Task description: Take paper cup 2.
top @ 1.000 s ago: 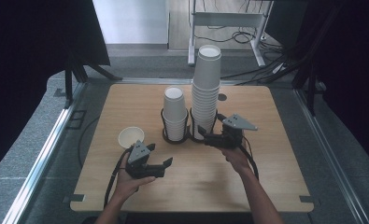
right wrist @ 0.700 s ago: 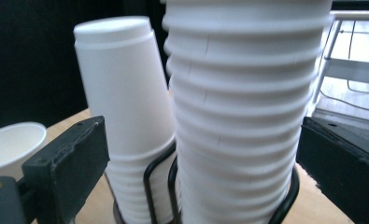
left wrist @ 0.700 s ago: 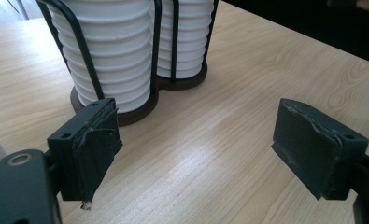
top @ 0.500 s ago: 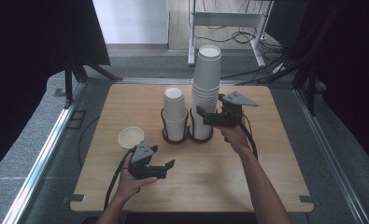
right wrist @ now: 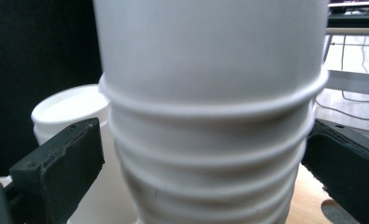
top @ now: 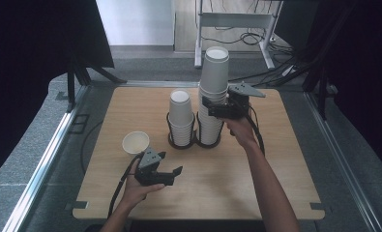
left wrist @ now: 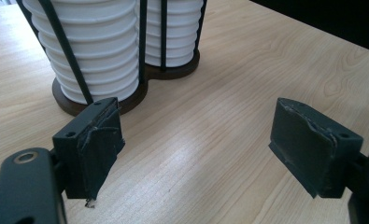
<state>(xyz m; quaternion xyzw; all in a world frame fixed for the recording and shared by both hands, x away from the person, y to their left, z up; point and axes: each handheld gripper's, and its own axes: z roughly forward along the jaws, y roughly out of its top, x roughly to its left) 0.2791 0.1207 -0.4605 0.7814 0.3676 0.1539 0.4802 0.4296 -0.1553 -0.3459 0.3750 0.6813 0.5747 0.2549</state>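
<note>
The right gripper [top: 212, 107], jaws apart around the tall cup stack [top: 214, 82], should close squarely just under the top cup's rim [right wrist: 210, 105], then lift straight up.

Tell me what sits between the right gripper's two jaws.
In the right gripper view, the tall cup stack stands between the right gripper jaws, with small gaps either side. The high view shows the same.
</note>
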